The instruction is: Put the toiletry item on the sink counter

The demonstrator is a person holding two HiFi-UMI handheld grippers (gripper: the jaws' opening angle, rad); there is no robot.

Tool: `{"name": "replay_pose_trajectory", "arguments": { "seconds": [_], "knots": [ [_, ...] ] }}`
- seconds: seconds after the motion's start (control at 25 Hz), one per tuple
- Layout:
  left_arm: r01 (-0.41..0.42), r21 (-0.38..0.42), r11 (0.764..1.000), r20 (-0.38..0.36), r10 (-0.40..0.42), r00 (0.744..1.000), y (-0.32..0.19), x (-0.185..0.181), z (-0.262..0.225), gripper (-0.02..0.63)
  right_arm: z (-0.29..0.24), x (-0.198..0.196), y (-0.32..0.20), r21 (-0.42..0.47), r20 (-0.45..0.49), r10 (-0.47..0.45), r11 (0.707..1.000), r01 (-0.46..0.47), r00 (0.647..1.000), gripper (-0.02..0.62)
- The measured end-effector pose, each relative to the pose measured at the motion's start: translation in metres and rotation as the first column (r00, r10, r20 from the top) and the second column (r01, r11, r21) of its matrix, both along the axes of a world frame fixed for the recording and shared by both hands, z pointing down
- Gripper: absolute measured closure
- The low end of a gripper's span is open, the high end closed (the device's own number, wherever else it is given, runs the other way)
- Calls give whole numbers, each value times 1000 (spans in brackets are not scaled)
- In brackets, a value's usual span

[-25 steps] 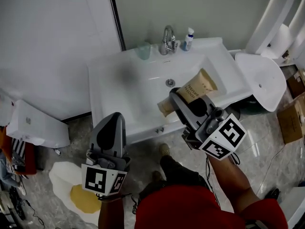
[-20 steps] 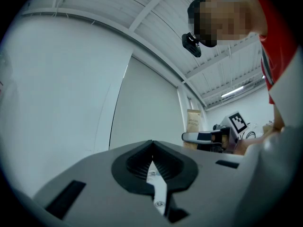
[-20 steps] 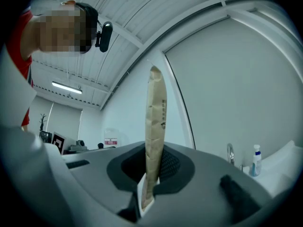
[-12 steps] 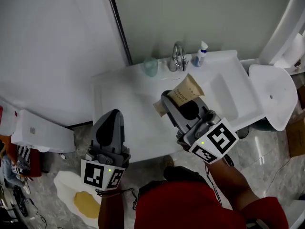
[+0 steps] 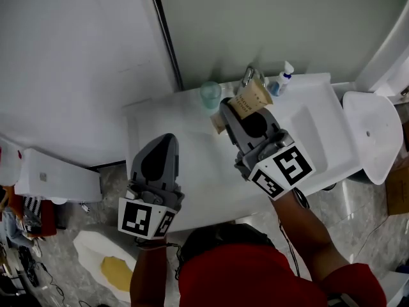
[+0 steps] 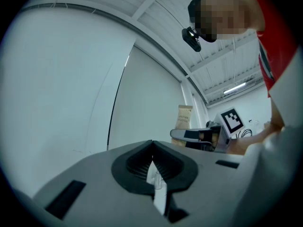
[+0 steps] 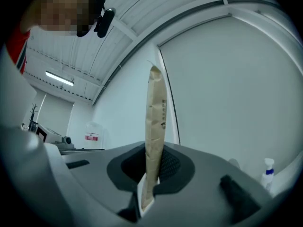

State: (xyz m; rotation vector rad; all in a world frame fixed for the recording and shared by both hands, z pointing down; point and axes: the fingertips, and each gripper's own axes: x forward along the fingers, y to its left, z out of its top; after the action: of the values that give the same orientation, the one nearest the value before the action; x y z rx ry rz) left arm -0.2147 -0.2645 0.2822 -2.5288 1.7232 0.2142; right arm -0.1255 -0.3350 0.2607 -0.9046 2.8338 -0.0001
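Observation:
The toiletry item is a flat brown paper packet (image 5: 250,100) with dark print. My right gripper (image 5: 235,115) is shut on its lower part and holds it above the back of the white sink counter (image 5: 146,128), close to the faucet (image 5: 248,77). In the right gripper view the packet (image 7: 155,122) stands upright between the jaws of that gripper (image 7: 150,174). My left gripper (image 5: 165,144) hovers over the counter's front left with its jaws together and nothing in them. The left gripper view shows that gripper (image 6: 152,157) shut, and the packet (image 6: 183,118) off to the right.
A pale green glass cup (image 5: 209,94) stands left of the faucet, and a small spray bottle (image 5: 283,78) right of it. A white toilet (image 5: 374,130) sits to the right of the sink. A white fixture (image 5: 57,181) lies on the floor at the left.
Both grippers have moved forward over the sink toward the back wall. The packet, still in the right gripper, went from over the basin to beside the faucet and cup.

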Motion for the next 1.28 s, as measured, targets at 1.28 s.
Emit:
{"name": "replay_pose_trajectory", "arguments": {
  "seconds": [1.28],
  "knots": [
    [-94,-130,987,-36,90,995,-101,-25,68,589,130,-42,-199,-86,-132,246,962,-259,960,561]
  ]
}}
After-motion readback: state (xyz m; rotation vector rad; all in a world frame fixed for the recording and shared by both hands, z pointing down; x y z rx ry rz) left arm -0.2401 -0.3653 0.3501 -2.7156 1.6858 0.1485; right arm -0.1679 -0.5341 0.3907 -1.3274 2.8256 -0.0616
